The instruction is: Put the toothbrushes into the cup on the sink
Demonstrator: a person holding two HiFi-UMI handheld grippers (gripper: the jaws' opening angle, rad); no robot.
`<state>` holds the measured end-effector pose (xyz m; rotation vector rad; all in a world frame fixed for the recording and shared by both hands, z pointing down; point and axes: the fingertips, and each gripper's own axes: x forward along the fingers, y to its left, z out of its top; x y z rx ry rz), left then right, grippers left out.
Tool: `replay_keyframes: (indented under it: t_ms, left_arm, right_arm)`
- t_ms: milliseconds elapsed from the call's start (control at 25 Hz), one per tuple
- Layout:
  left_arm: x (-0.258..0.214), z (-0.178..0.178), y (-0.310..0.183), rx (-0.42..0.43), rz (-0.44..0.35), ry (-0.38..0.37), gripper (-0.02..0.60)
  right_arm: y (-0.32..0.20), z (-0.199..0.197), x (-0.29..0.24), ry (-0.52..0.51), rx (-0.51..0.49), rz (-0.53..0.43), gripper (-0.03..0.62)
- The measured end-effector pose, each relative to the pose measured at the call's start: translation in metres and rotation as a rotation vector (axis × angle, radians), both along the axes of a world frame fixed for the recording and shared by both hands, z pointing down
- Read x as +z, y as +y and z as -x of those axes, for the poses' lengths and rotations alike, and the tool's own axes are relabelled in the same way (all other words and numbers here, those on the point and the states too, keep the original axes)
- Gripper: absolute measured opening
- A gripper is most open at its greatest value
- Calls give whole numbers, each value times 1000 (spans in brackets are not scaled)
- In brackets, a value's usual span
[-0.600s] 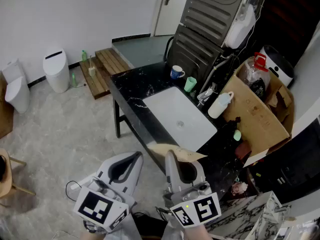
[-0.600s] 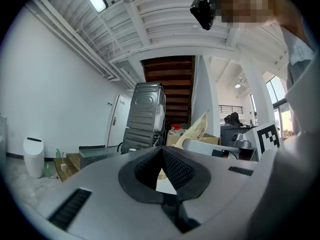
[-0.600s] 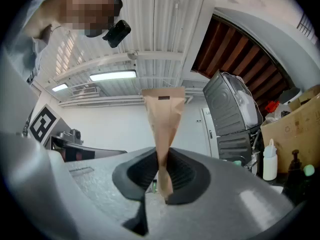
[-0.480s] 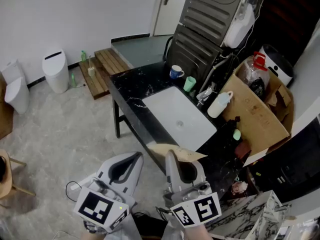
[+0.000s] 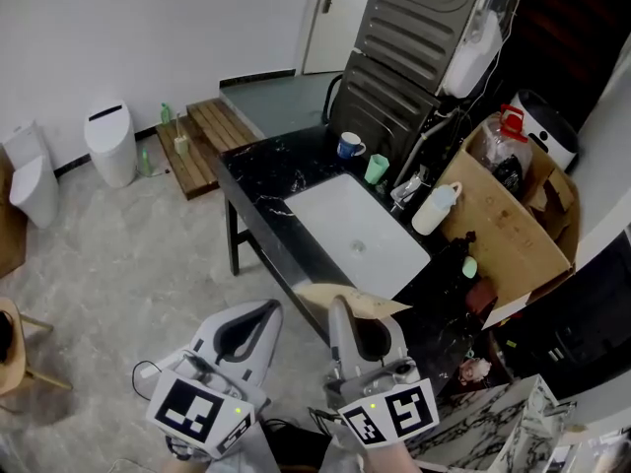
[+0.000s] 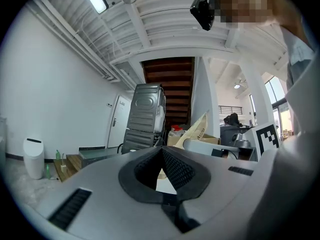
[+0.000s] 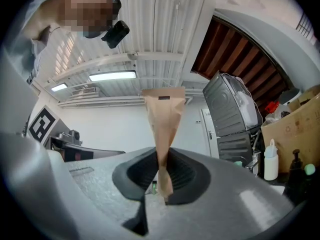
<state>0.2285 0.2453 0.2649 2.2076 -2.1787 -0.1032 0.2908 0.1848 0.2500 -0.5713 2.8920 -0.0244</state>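
Packet [image 7: 163, 119] — pinched in right claw [image 7: 161, 159], jutting forward

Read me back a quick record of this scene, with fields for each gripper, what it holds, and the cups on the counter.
left gripper: jaws together, nothing between them
right gripper: shut on a flat brown paper packet; contents not visible
cups: blue mug and pale green cup, standing apart past the far end of the white sink basin
surface: black marble counter
progress: packet not yet at either cup

grey left gripper [image 5: 264, 310], right gripper [image 5: 341, 309]; checkered cubes [image 5: 194, 409]
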Motion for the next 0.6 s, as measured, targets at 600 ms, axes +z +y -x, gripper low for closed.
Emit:
replay_keyframes:
  t_ms: [600]
  left_arm:
    - [0,45,43,-3,-22,-10,3]
  right_arm:
    - [38,39,-2,-19,16,-7,38]
